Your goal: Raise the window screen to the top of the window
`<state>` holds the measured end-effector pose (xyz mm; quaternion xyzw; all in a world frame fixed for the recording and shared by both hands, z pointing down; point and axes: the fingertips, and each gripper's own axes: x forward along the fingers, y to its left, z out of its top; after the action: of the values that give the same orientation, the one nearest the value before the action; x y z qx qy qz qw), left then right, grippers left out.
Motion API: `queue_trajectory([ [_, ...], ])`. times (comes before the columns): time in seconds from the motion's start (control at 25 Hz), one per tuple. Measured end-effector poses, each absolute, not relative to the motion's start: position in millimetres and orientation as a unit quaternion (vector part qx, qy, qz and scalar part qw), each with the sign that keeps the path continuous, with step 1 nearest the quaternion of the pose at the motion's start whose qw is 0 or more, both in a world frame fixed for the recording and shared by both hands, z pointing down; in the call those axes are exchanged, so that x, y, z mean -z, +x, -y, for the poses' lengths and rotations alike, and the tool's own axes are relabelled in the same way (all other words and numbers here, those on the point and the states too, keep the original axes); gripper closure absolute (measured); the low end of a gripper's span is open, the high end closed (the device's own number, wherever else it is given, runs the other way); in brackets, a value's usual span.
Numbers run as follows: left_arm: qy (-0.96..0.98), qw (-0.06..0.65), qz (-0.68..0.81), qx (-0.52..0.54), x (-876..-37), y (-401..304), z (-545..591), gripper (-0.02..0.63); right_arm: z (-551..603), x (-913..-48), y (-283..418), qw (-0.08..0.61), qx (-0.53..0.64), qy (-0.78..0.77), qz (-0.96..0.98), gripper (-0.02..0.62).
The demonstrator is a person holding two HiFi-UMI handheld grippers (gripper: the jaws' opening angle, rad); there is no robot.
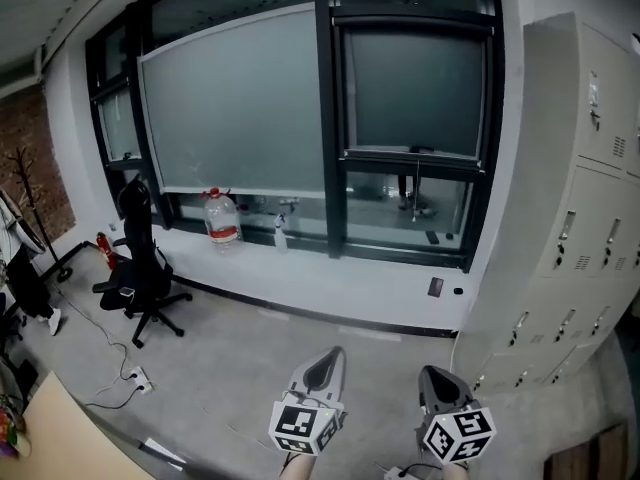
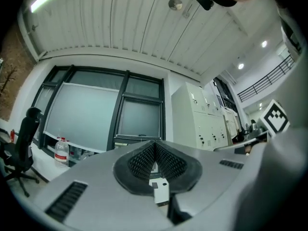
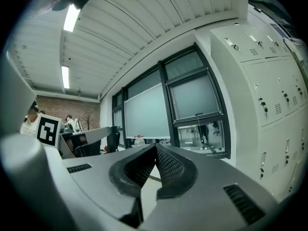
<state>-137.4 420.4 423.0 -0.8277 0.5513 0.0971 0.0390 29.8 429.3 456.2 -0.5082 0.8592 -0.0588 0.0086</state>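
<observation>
The window screen is a grey shade in the right-hand dark window frame. Its bottom rail hangs about two thirds of the way down, and a thin pull cord dangles below it. The screen also shows in the left gripper view and the right gripper view. My left gripper and right gripper are low in the head view, well back from the window. Both are shut, jaw tips touching, with nothing held.
A wider grey screen covers the left window. On the sill stand a water bottle and a spray bottle. A black office chair is at left and grey lockers at right. A power strip lies on the floor.
</observation>
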Motion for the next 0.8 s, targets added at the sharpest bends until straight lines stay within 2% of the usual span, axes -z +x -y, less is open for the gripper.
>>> queue_trajectory([
  [0.2,-0.84,0.036,-0.535,-0.084,-421.8,-145.7,-358.1,0.603,-375.3,-457.1,27.1,0.042,0.086,-0.525,-0.846,0.589],
  [0.48,-0.867,0.012,-0.494,-0.06,-445.2,-109.9,-266.5,0.603,-282.0,-468.3,37.3,0.042,0.112,-0.528,-0.841,0.589],
  [0.8,-0.871,0.017,-0.485,-0.077,-435.8,-85.6,-110.3,0.603,-137.6,-450.7,64.4,0.048,0.078,-0.543,-0.835,0.589],
])
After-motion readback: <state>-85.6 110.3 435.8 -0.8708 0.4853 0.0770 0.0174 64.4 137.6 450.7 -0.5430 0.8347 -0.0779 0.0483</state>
